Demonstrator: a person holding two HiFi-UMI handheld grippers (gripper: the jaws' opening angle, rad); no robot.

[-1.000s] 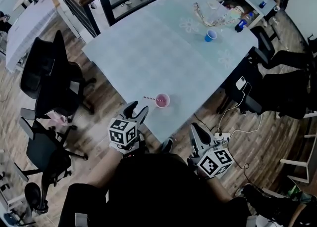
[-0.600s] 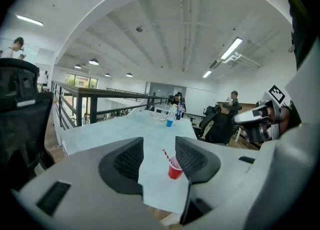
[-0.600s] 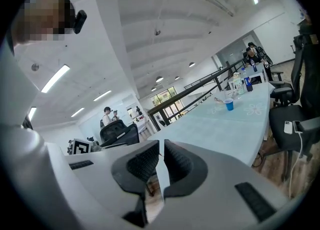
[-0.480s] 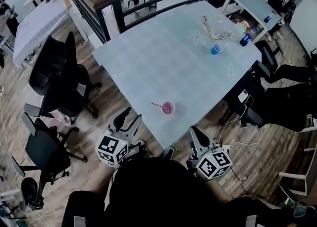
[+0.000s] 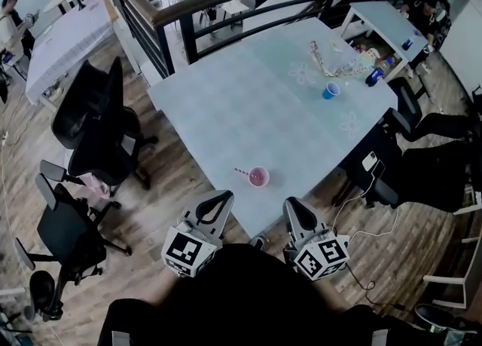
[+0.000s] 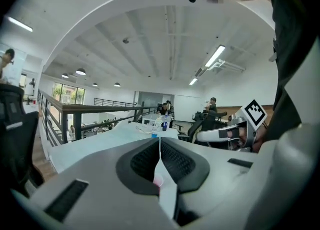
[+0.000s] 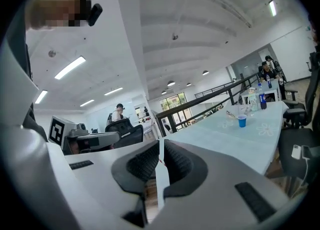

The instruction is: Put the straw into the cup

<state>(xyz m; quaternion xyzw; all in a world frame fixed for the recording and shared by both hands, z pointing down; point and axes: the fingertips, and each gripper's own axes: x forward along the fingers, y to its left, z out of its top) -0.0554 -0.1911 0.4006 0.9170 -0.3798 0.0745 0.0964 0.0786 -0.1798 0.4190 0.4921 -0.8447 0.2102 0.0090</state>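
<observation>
A small pink cup (image 5: pixel 258 177) stands near the front edge of the pale blue table (image 5: pixel 248 103). A red-and-white striped straw (image 5: pixel 242 172) reaches from the cup's rim out to the left. My left gripper (image 5: pixel 224 197) hangs off the table's front edge, just below and left of the cup, its jaws shut on nothing. My right gripper (image 5: pixel 291 204) is held beside it, below and right of the cup, also shut and empty. In the left gripper view the jaws (image 6: pixel 159 142) meet, and the pink cup (image 6: pixel 158 180) shows low in the gap behind them. The right gripper (image 7: pixel 160 145) has its jaws together too.
A blue cup (image 5: pixel 330 90), a dark bottle (image 5: pixel 374 75) and some clutter sit at the table's far right. Black office chairs (image 5: pixel 94 130) stand left of the table, more chairs (image 5: pixel 425 163) to the right. A dark railing (image 5: pixel 226 5) runs behind. Cables (image 5: pixel 369 209) lie on the wooden floor.
The left gripper's jaws went from wide open to shut, and it drew back from the cup and rose. The right gripper shifted slightly. Cup and straw stayed put.
</observation>
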